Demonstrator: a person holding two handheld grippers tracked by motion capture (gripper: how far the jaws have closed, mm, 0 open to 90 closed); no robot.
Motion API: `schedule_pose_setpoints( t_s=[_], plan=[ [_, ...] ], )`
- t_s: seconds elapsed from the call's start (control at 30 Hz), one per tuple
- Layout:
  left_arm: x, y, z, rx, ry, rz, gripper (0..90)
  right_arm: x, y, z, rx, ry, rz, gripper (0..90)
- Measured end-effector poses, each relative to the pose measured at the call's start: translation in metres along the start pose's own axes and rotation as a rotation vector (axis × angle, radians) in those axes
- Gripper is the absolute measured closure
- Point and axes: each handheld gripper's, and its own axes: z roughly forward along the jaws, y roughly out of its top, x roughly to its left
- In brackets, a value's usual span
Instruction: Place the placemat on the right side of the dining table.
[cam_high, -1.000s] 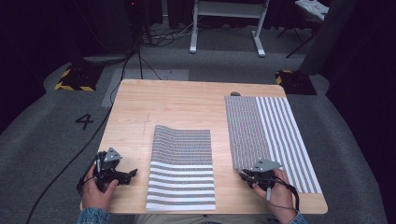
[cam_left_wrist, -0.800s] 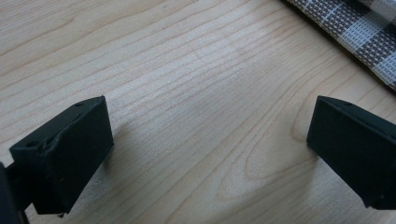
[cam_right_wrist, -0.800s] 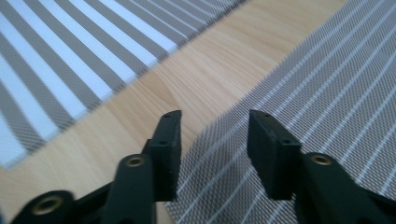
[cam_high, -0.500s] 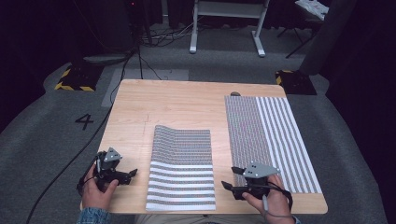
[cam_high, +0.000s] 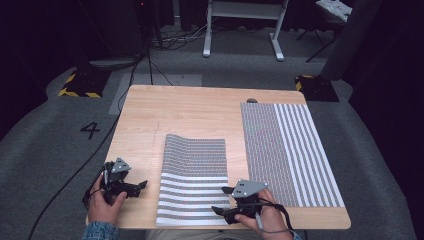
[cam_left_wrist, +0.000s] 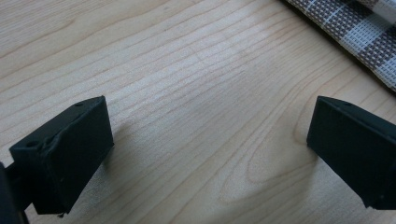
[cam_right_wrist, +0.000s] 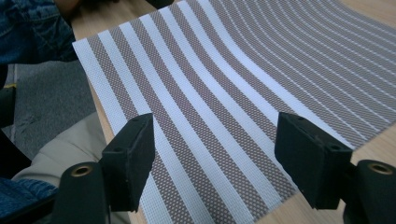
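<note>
Two striped woven mats lie on the wooden table (cam_high: 190, 115). The middle mat (cam_high: 192, 180) reaches the near edge, and its far end rises in a slight hump. The larger mat (cam_high: 287, 150) lies flat at the right. My left gripper (cam_high: 142, 185) stands open over bare wood (cam_left_wrist: 187, 93) just left of the middle mat, whose edge (cam_left_wrist: 355, 32) shows at the top right of the left gripper view. My right gripper (cam_high: 221, 200) is at the middle mat's near right corner. Its jaws have just been opening, and the mat (cam_right_wrist: 224, 84) lies beneath them (cam_right_wrist: 215, 154), ungripped.
A small dark object (cam_high: 252, 100) sits at the table's far edge by the right mat. On the floor beyond stand a white frame (cam_high: 240, 30), cables and hazard-striped blocks (cam_high: 80, 85). A painted 4 (cam_high: 90, 130) marks the floor at left. The person's lap (cam_right_wrist: 56, 154) lies under the near edge.
My right gripper has moved left from the right mat's near corner to the middle mat's near right corner, and its jaws have opened. The left gripper has stayed put.
</note>
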Motion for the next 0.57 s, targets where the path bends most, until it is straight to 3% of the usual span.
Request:
schedule_pose_setpoints(
  t_s=[0.4, 0.5, 0.57],
  plan=[
    [0.0, 0.0, 0.0, 0.0, 0.0, 0.0, 0.4, 0.001, -0.014, 0.035, 0.019, -0.016, -0.06, 27.6],
    [0.0, 0.0, 0.0, 0.0, 0.001, 0.0, 0.4, 0.003, -0.018, 0.041, 0.056, -0.024, -0.095, 23.9],
    [0.0, 0.0, 0.0, -0.001, 0.005, -0.001, 0.4, 0.003, -0.018, 0.041, 0.056, -0.025, -0.091, 22.4]
  ],
)
